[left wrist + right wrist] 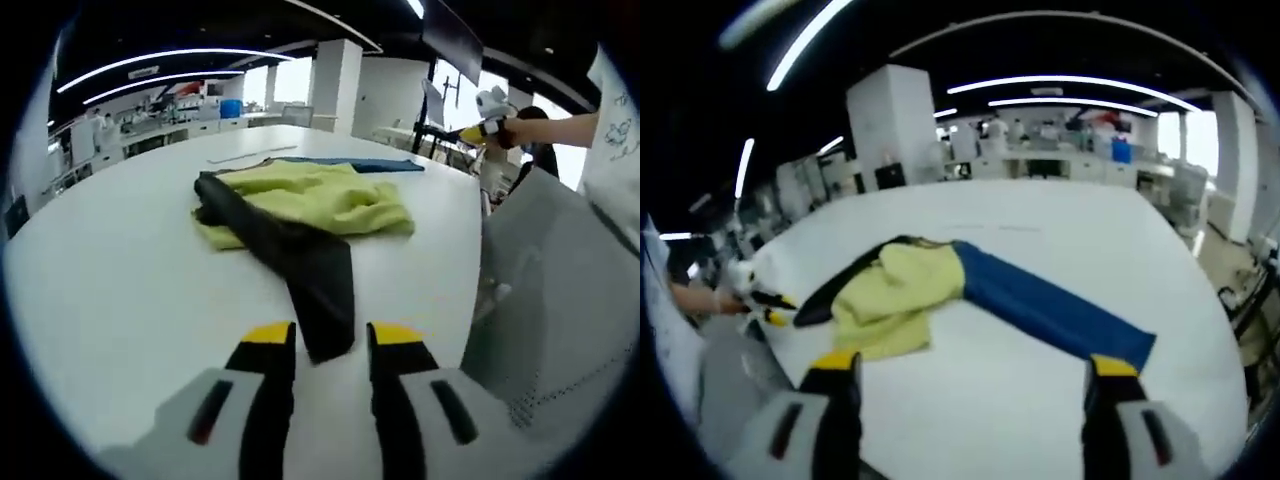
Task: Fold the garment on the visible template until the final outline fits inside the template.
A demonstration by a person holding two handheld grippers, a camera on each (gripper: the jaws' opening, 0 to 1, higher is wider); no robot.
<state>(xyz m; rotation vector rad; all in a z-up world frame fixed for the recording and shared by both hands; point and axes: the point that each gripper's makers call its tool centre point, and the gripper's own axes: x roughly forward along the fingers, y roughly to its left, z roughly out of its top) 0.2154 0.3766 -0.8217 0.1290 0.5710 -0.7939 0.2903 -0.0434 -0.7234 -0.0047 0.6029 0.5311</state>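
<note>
Right now the garment (300,205) lies bunched on the white table (120,270), toward its far side as seen from the left gripper (332,335): a yellow-green body, a black sleeve (305,265) trailing toward that gripper and a blue sleeve (1050,310) stretching out across the table. The left gripper hovers over the table's near edge, jaws apart, the black sleeve's tip lying between them, ungripped. The right gripper (970,372) hangs above the table with its jaws spread wide, holding nothing.
</note>
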